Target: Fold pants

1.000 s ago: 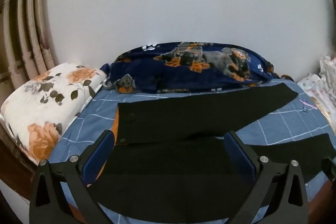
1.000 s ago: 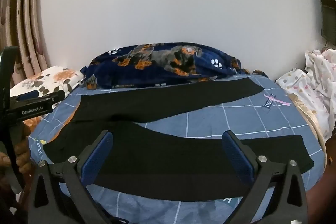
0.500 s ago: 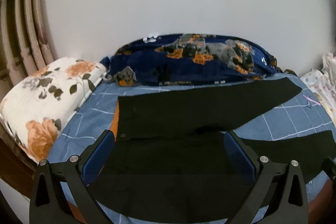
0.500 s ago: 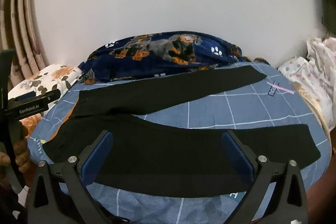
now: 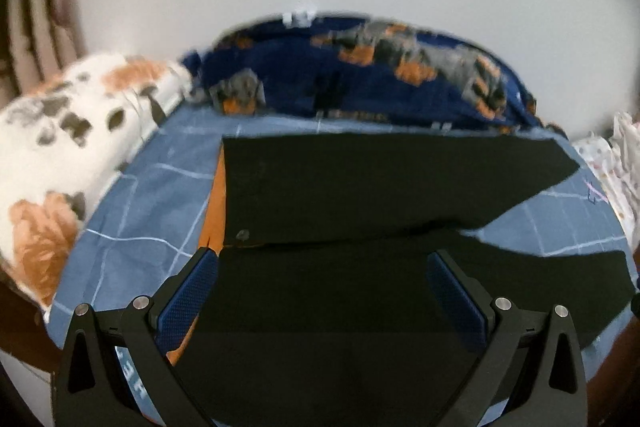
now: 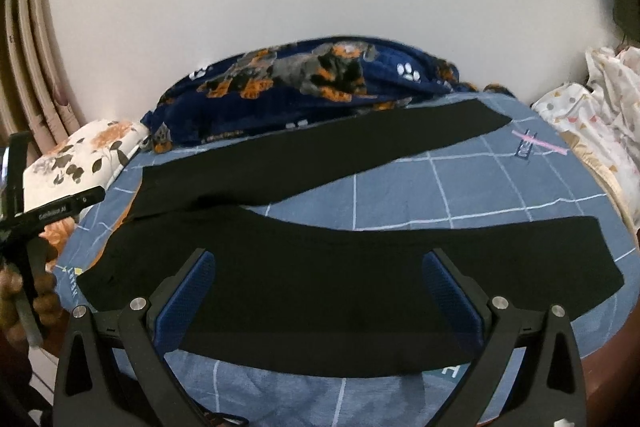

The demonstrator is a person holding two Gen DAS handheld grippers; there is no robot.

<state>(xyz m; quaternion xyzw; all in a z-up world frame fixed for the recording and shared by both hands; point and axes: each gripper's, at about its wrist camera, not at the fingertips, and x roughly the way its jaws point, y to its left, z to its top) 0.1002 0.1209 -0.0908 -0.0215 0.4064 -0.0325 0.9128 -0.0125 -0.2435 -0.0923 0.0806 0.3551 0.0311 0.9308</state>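
Both cameras now sit closer to the bed [image 6: 460, 187] than a second ago, and the left view has blurred with motion. Black pants [image 6: 320, 267] lie flat on the blue checked sheet, waist toward 9 o'clock, legs splayed toward 2 and 3 o'clock. Over the waist end, the left gripper [image 5: 322, 291] hovers with fingers spread wide and nothing between them. Likewise apart and empty, the right gripper [image 6: 320, 287] hangs over the near leg. A dog-print blanket [image 6: 304, 87] is heaped at 12 o'clock, a floral pillow [image 5: 60, 147] at 9.
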